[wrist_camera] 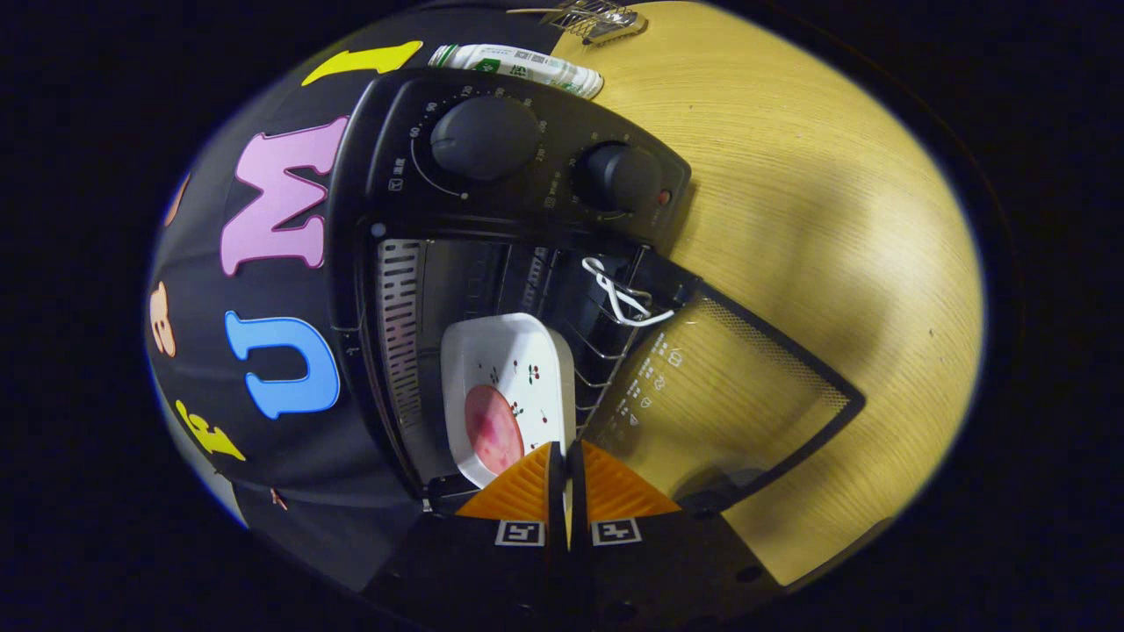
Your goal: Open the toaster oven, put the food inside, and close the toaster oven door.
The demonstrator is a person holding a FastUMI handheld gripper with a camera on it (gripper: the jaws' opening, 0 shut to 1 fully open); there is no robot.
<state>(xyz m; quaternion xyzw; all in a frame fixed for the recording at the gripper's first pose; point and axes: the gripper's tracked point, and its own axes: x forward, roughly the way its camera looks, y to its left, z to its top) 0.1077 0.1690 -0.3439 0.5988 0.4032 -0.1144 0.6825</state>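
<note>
Toaster oven (518,175) open, plate (509,386) pinched by gripper (566,478) at its near rim.
Plate to be slid level onto rack (606,351) before release.

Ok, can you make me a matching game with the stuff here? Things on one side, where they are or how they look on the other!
Things:
1. dish
2. door
3. gripper
4. bottle

States:
a. lying on the table beyond the oven
b. swung open
c. white, on the rack inside the oven, with pink food on it
d. fingers nearly together, pinching the dish's edge

Pairs: 1-c, 2-b, 3-d, 4-a
</note>
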